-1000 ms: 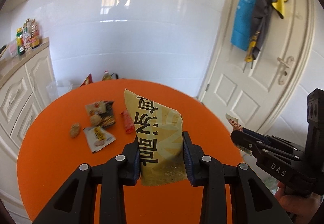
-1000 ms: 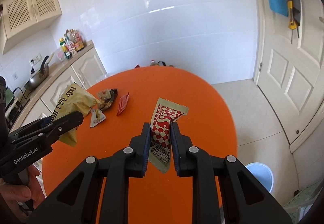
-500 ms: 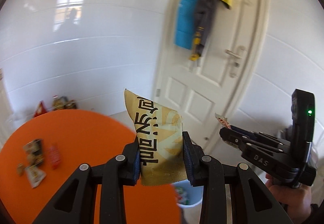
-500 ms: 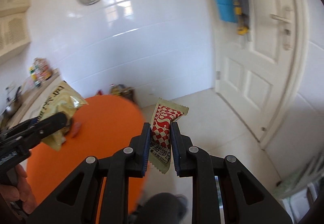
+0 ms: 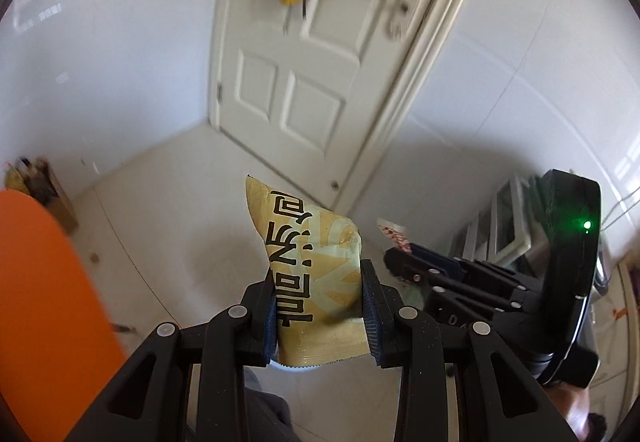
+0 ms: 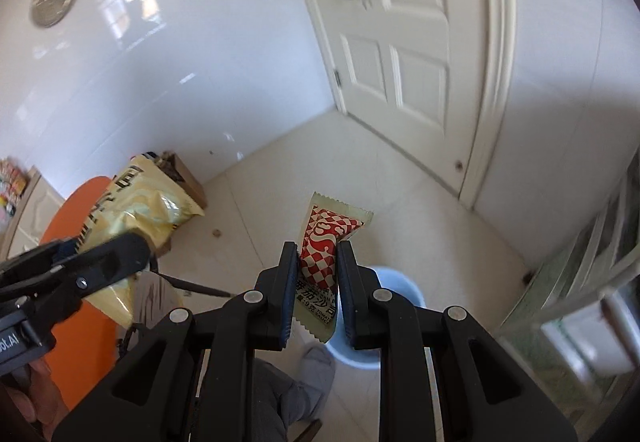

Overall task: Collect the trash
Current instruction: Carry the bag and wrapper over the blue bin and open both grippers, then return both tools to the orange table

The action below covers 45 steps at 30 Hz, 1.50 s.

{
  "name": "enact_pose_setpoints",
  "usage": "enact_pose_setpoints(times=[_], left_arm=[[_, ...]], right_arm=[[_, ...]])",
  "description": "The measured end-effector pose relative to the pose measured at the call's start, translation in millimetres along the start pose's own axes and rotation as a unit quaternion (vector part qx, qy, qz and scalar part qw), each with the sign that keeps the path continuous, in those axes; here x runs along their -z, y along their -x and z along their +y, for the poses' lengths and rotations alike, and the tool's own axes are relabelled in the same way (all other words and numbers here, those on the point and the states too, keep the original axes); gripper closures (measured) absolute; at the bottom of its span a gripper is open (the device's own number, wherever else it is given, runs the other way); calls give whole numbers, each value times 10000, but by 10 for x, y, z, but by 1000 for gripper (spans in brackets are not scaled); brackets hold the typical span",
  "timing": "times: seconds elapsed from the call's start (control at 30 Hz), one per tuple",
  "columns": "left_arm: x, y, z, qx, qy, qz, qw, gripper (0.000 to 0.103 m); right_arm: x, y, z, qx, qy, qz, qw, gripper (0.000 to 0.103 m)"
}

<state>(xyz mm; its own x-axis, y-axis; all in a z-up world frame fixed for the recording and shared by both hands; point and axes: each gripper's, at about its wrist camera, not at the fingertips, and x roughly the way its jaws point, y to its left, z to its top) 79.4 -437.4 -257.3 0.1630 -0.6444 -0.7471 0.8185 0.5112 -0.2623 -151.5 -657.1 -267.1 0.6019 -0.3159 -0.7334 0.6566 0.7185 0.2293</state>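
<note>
Mid-carry, both loads off the orange counter (image 5: pixel 44 306) and over the tiled floor. Left gripper (image 5: pixel 318 306) clamped on a yellow snack bag (image 5: pixel 316 274), pads pressing its lower half, top standing free above the jaws. Right gripper (image 6: pixel 318 282) clamped on a small red-and-white checked sauce packet (image 6: pixel 324 242), held near its middle, upper end poking out.

Target judged to be the pale blue bin (image 6: pixel 396 298) on the floor, partly hidden behind the right gripper's fingers in the right wrist view; only a sliver of something pale under the bag in the left wrist view, too little to tell.

To finish well:
- Bring each gripper squarely above the bin's mouth before letting go; light wrappers likely to flutter sideways.
- Lower close to the rim, tips pointing down.
- Release one at a time to avoid crowding the two grippers, now near each other.
- Mind the person's grey-clad leg (image 6: pixel 280 394) and foot just beside the bin.
</note>
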Motion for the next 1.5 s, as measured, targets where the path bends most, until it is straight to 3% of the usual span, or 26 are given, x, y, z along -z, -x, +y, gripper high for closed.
enact_pose_setpoints(times=[0.23,0.33,0.43,0.5,0.53,0.6,0.67,0.7,0.77,0.97,1.13,1.3,1.5], left_arm=[[-274,-769,137,27,8,876,9962,71],[-421,-1068,206,69,104,1273,9918,65],[-446,-1279,272,-80,84,1457,9893,53],[-552,-1410,228,-147,108,1548,9878,43],[-555,-1414,233,-203,95,1573,9873,34],[-611,-1363,227,-346,29,1453,9888,26],[-659,-1315,160,-525,-61,1368,9892,14],[-675,-1273,132,-592,-99,1296,9897,13],[-683,-1199,42,-719,-160,1130,9909,9],[-437,-699,-193,-1065,-263,636,9919,7],[-178,78,-278,-1113,-132,-17,9937,6],[148,926,-214,-1200,84,-649,9906,4],[634,1913,-7,-1534,455,-1317,9783,3]], right_arm=[[46,-616,-410,-3,-491,560,9972,81],[66,-839,-513,1,-623,785,9950,80],[87,-1010,-628,-16,-801,918,9925,76],[100,-1110,-678,6,-880,990,9912,61],[110,-1134,-694,0,-915,998,9908,55],[120,-1170,-742,11,-1031,1028,9893,33],[125,-1155,-779,10,-1134,970,9888,21],[125,-1154,-793,21,-1171,939,9887,11],[131,-1104,-819,137,-1245,839,9886,0],[101,-816,-748,287,-1354,591,9886,0],[16,-430,-472,182,-1265,294,9914,0],[-112,30,39,65,-936,-108,9955,0],[-206,549,795,-251,-397,-619,9970,0]])
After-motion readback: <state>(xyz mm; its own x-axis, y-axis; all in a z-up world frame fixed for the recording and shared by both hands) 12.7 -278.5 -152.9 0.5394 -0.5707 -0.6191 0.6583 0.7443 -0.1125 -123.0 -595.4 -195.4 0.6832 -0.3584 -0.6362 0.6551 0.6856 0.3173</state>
